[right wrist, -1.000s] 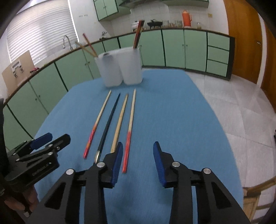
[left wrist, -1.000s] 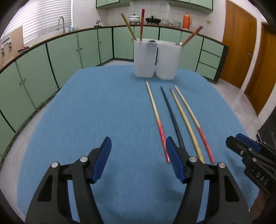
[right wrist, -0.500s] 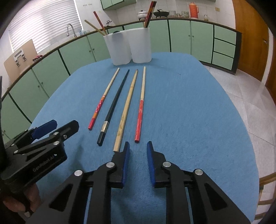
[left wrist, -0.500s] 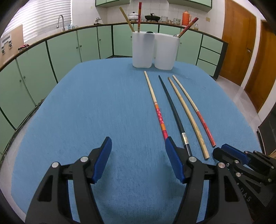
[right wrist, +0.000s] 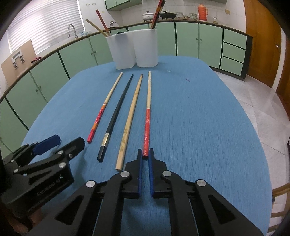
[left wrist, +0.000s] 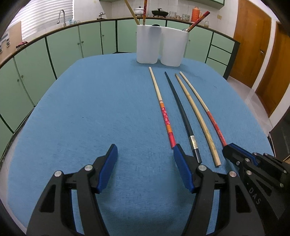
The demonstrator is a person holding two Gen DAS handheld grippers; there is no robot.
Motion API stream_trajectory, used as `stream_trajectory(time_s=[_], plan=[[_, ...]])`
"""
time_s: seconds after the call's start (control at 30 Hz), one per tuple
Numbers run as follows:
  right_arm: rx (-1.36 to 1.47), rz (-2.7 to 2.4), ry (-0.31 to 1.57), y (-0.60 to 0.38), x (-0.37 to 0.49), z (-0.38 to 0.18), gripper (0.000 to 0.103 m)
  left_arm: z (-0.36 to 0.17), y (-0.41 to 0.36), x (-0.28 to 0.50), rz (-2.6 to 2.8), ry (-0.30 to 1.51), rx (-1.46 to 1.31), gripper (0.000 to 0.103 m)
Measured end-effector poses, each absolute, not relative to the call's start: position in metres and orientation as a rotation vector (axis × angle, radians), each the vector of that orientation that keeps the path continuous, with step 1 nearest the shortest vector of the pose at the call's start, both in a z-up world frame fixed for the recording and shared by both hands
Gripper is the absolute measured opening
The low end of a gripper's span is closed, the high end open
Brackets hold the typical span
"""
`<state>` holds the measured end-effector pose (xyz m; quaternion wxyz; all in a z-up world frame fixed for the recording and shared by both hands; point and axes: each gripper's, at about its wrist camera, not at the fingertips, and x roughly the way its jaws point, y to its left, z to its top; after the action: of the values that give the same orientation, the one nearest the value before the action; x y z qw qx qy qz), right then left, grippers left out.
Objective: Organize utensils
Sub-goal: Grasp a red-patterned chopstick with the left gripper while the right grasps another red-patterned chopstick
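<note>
Four chopsticks lie side by side on the blue table (right wrist: 199,118): an orange-and-red patterned one (right wrist: 101,112), a black one (right wrist: 117,110), a plain bamboo one (right wrist: 130,118) and a red-ended one (right wrist: 147,116). My right gripper (right wrist: 145,152) is closing tight on the near tip of the red-ended chopstick, which still rests on the table. My left gripper (left wrist: 145,150) stands open over bare cloth, its right finger just beside the patterned chopstick's (left wrist: 165,116) near end. A white twin holder (left wrist: 161,47) at the far edge holds a few chopsticks upright.
Green kitchen cabinets (left wrist: 63,47) ring the table, with a sink tap (left wrist: 62,15) at the back left and wooden doors (left wrist: 253,45) at the right. A wooden chair (right wrist: 279,199) shows at the table's right edge.
My right gripper's jaws went from wide apart to closed around the red-ended chopstick's near tip, after dropping slightly toward it. The left gripper stayed open and nearly still.
</note>
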<state>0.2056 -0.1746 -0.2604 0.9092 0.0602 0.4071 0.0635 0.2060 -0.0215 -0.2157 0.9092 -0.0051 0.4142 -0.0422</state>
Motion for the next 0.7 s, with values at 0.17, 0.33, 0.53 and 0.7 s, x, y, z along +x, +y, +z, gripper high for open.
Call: stream_trajectory(time_s=[0.17,0.33,0.53,0.7], plan=[[0.129,0.13,0.839,-0.1758,0.2071,-0.2606,0.006,-0.2168,-0.0212,0.2072,-0.093,0.86,-0.024,0.063],[0.13,0.13,0.839,-0.1754,0.2058,-0.2606,0.006,-0.2172,-0.0217,0.2054,-0.096,0.859,-0.027,0.062],[0.142,0.135,0.837,-0.1767,0.2056,-0.2598,0.006,-0.216,-0.0239,0.2037,-0.116,0.853,-0.037,0.061],[0.156,0.139,0.825,-0.1803,0.2054,-0.2596,0.007,-0.2184,-0.0269,0.2025,-0.118,0.837,-0.03,0.057]])
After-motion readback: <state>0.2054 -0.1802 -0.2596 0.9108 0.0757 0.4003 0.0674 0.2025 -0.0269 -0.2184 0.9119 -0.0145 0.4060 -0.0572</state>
